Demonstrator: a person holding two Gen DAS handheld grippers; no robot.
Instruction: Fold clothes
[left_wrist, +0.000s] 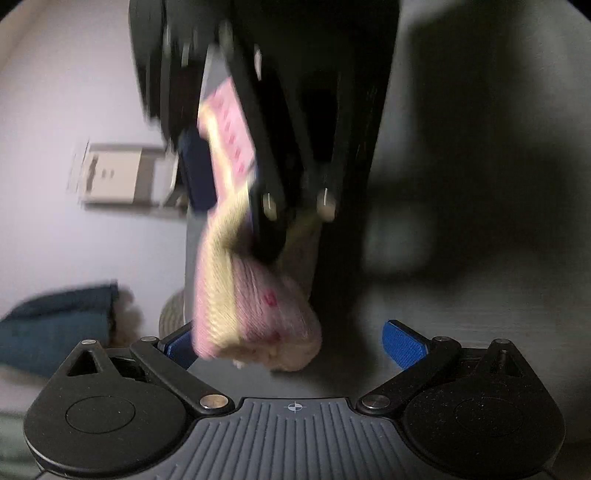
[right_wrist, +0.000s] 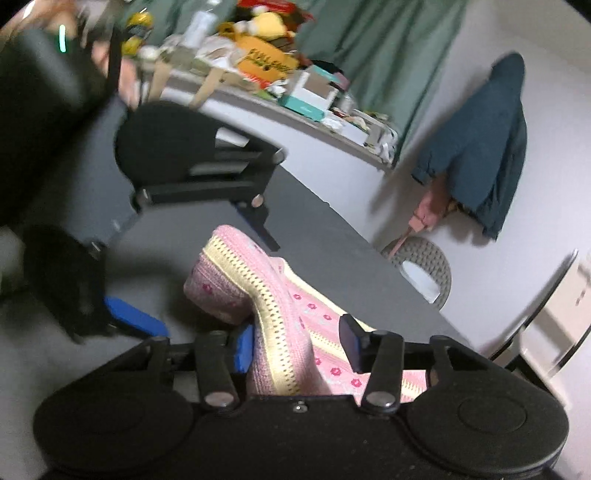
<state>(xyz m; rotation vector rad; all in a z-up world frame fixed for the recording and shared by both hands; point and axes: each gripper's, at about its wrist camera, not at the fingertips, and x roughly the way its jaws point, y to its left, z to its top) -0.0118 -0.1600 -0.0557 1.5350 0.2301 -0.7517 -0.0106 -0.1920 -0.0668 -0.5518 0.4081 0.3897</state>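
Two grippers are in play around one pink-and-cream knitted garment (right_wrist: 258, 295), and I take that garment as my landmark. My right gripper (right_wrist: 299, 347) has its blue pads pressed on the knit from both sides, so I read it as clamped on a bunched fold of it; from there the cloth runs forward and droops in a soft hump over the grey table (right_wrist: 332, 236). In the left wrist view the same knit (left_wrist: 236, 295) hangs from that clamp, with its lower end near the tabletop. My left gripper (left_wrist: 295, 343) sits just below and beside the hanging end, blue fingers (left_wrist: 402, 343) spread wide and holding nothing. I judge the knit light, limp and stretchy, grippy rather than slippery, and prone to sag and twist when held at one point. A good hold would be a hem or corner edge, several layers pinched together, with the second grip well apart from the first so the cloth spreads flat.
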